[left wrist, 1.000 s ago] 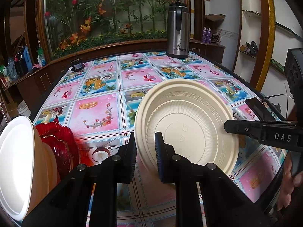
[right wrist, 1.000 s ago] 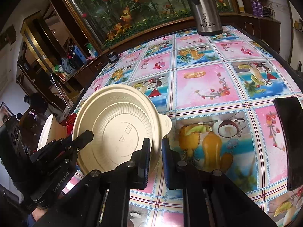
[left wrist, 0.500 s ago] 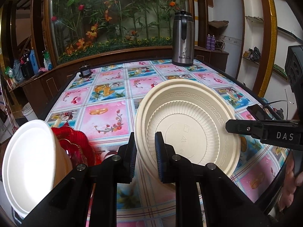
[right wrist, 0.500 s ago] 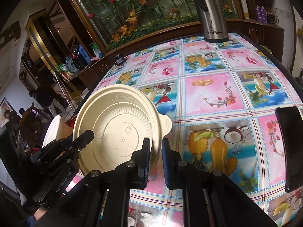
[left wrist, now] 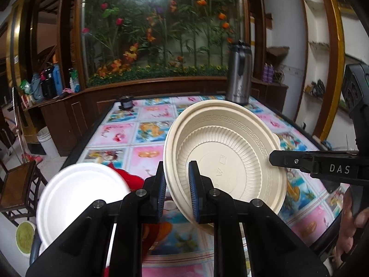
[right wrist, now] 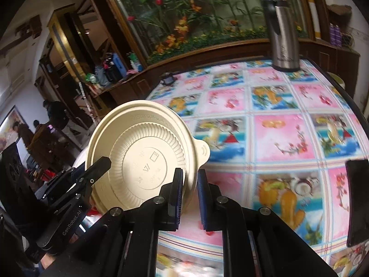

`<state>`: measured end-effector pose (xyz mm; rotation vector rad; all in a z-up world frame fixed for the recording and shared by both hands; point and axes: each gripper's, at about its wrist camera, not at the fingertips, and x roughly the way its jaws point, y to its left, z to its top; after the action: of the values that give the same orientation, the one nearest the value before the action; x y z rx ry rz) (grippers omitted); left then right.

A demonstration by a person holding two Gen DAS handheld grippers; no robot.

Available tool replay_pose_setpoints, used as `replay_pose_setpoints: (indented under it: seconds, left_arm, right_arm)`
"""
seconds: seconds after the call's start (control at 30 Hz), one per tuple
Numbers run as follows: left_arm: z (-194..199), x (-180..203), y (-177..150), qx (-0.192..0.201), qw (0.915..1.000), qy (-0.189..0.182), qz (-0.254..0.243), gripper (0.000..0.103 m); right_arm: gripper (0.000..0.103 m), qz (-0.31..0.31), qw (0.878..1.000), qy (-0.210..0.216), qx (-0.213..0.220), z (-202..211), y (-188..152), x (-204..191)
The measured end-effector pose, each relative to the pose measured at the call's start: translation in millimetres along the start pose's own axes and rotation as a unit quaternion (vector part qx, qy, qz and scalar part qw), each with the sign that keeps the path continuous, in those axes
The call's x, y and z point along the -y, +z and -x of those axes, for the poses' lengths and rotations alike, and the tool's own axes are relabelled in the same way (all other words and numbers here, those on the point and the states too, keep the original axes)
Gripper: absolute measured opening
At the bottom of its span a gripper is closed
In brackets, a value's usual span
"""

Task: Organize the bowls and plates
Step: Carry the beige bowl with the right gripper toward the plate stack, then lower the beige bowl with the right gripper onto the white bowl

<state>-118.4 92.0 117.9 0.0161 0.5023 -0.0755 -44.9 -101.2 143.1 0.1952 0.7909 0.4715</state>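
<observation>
you are holding the cream plate (left wrist: 230, 157) tilted above the patterned tabletop (left wrist: 143, 133), your left tool (left wrist: 176, 189) clamping its near rim and your right tool (right wrist: 190, 194) clamping the opposite rim; a white bowl (left wrist: 80, 198) is sitting lower left beside red dishes (left wrist: 131, 180)

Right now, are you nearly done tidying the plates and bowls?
Not yet. Done: a white plate and red dishes already sit together at the table's left edge. In hand: both tools, left and right, pinch the beige bowl by opposite rims, tilted above the tablecloth. Left: setting it down with the others.
</observation>
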Motion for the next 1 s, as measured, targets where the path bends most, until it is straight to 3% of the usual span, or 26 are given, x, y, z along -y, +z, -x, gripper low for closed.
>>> replay_pose_setpoints:
  seconds: [0.3, 0.53, 0.73, 1.0]
  left_arm:
    - [31.4, -67.7, -1.1, 0.004, 0.9978, 0.03, 0.058, 0.016]
    - [37.0, -110.7, -19.2, -0.021, 0.9931, 0.065, 0.095, 0.016]
    - [28.3, -132.4, -31.5, -0.04, 0.9886, 0.08, 0.121, 0.016]
    - [31.0, -143.2, -39.9, -0.041, 0.9867, 0.085, 0.133, 0.016]
  right_arm:
    - [0.013, 0.052, 0.997, 0.061, -0.006, -10.3, 21.1, -71.5]
    - [0.013, 0.038, 0.989, 0.121, -0.077, -55.4, 14.3, -108.5]
    - [0.014, 0.049, 0.986, 0.124, -0.104, -80.7, 2.1, -128.3]
    - [0.015, 0.063, 0.985, 0.12, -0.11, -88.7, 0.8, -140.2]
